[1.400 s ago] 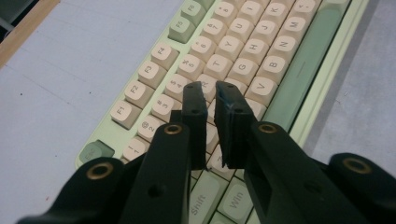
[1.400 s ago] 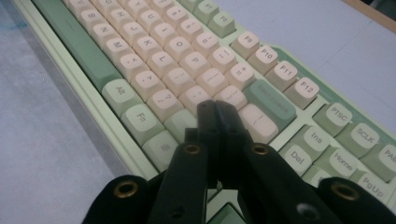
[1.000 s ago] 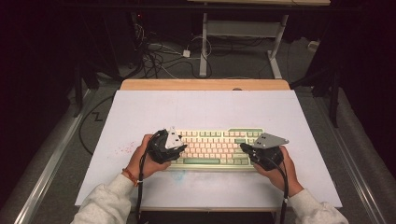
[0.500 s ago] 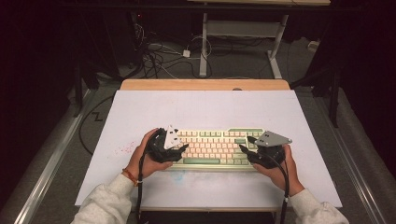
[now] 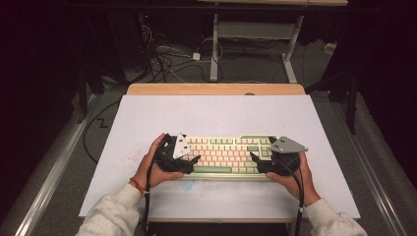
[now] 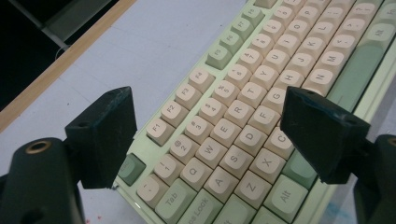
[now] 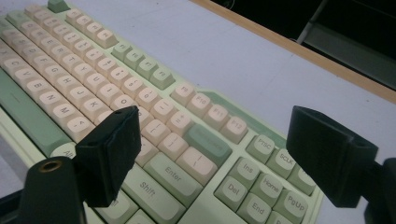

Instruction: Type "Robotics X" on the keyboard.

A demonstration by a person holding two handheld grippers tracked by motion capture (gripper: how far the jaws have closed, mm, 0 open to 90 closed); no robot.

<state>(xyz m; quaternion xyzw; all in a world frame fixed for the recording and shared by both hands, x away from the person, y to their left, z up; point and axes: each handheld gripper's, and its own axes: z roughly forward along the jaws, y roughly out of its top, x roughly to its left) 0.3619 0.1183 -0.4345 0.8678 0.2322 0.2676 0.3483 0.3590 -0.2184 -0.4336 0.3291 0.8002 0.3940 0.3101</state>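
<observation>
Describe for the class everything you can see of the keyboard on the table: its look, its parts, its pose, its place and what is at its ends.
The keyboard is a pale green, plastic-looking case with cream letter keys and green modifier keys, spacebar and navigation block. It lies flat on the white table top, near the front edge, long side towards the person. The left gripper and right gripper sit at its two ends; their jaws have just been opening and now stand apart above the keys, gripping nothing.

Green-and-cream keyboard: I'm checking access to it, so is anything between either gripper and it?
Nothing visible is. The left gripper and right gripper hang open right over the ends of the green-and-cream mechanical keyboard, jaws just opened, with bare keys below and nothing between them.
</observation>
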